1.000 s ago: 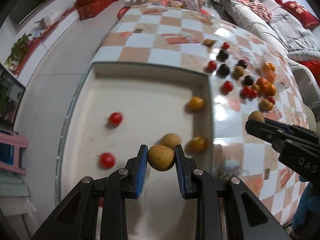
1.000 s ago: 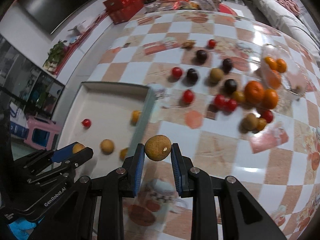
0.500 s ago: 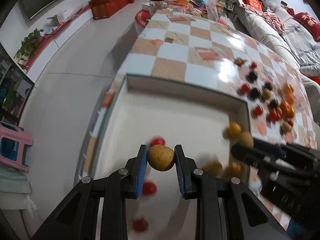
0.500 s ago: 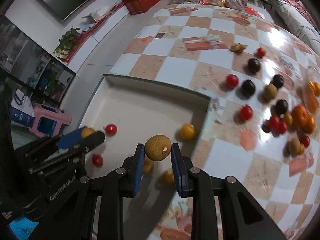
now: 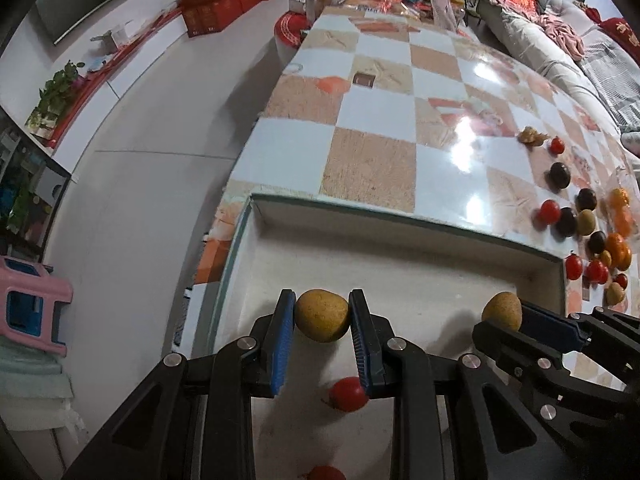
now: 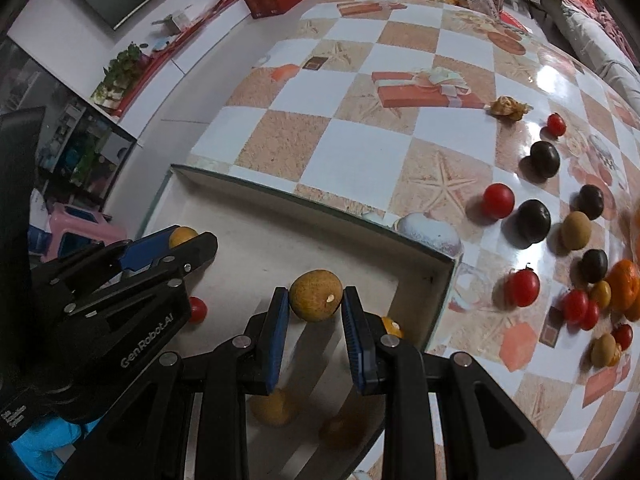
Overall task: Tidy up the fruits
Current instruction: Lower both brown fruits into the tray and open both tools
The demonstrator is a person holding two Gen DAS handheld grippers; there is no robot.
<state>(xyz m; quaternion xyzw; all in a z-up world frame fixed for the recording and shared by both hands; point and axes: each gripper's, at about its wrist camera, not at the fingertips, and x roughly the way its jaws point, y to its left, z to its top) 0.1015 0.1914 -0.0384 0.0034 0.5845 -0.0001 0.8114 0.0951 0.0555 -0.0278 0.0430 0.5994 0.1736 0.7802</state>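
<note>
My left gripper (image 5: 322,314) is shut on a tan round fruit (image 5: 321,315), held over the white tray (image 5: 400,240) near its left side. My right gripper (image 6: 315,298) is shut on a second tan fruit (image 6: 316,295), above the tray's right half. Each gripper shows in the other's view: the right one (image 5: 502,316) with its fruit to the right, the left one (image 6: 184,240) at the left. Red tomatoes (image 5: 349,394) and small orange fruits (image 6: 274,408) lie on the tray floor below.
Loose fruit lies on the checkered tablecloth (image 6: 360,160) right of the tray: red tomatoes (image 6: 498,201), dark plums (image 6: 533,219), tan fruits (image 6: 575,230) and oranges (image 6: 624,286). The table's left edge drops to a grey floor (image 5: 140,160) with a pink stool (image 5: 28,312).
Both grippers have moved left from the table and tray edge to over the tray's interior, each still clamping its tan fruit. The loose fruit pile has slid to the right of the views.
</note>
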